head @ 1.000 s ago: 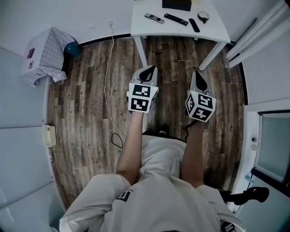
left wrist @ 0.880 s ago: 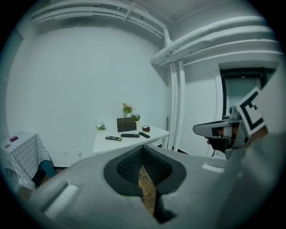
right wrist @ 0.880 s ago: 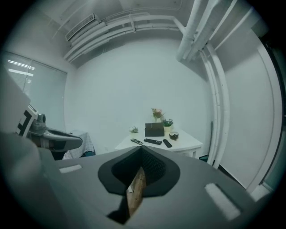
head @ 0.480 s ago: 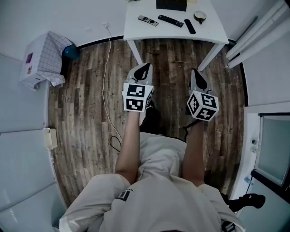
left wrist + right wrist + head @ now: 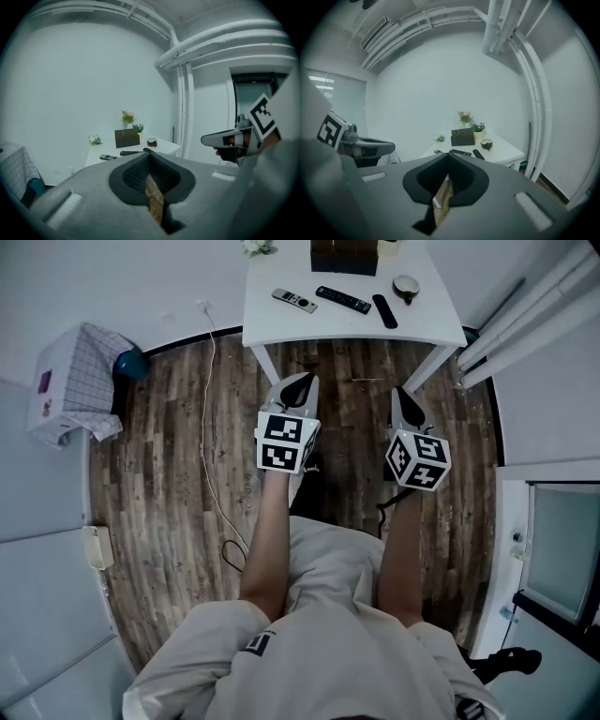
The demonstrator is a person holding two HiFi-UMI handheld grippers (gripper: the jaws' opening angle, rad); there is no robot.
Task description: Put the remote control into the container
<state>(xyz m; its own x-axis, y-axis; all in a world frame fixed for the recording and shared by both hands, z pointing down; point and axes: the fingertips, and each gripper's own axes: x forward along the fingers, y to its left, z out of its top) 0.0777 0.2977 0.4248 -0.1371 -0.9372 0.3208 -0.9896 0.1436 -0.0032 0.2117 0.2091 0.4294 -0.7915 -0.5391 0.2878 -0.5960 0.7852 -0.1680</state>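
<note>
remotes, place: three remotes are lying flat on the white table [image 5: 281, 326], in a row in front of the container [image 5: 344, 256]. All are well apart from both grippers, and none is inside the container.
remotes, axis: in the head view the pale remote [image 5: 294, 300] is lying nearly across the table, its right end a little nearer the person. The long black remote [image 5: 343, 300] beside it is slanting the same way. The short black remote [image 5: 384, 310] is slanting more steeply, its near end toward the table's right front corner. Which end is the front of any of them cannot be told.
counts: one dark container is standing at the table's far edge, and one round bowl [image 5: 406, 285] is sitting to the right of the remotes. The left gripper view is showing three small plants [image 5: 127, 117] at the back of the table.
left gripper [image 5: 302, 385]: it is hanging over the wood floor short of the table, its jaws closed together on nothing.
right gripper [image 5: 410, 407]: it is hanging level with the left one, its jaws likewise pressed together and empty.
change: the table is showing more of its top and sitting lower in the head view than a second ago. More of the container is coming into sight, while both grippers are keeping about the same place in the picture.
</note>
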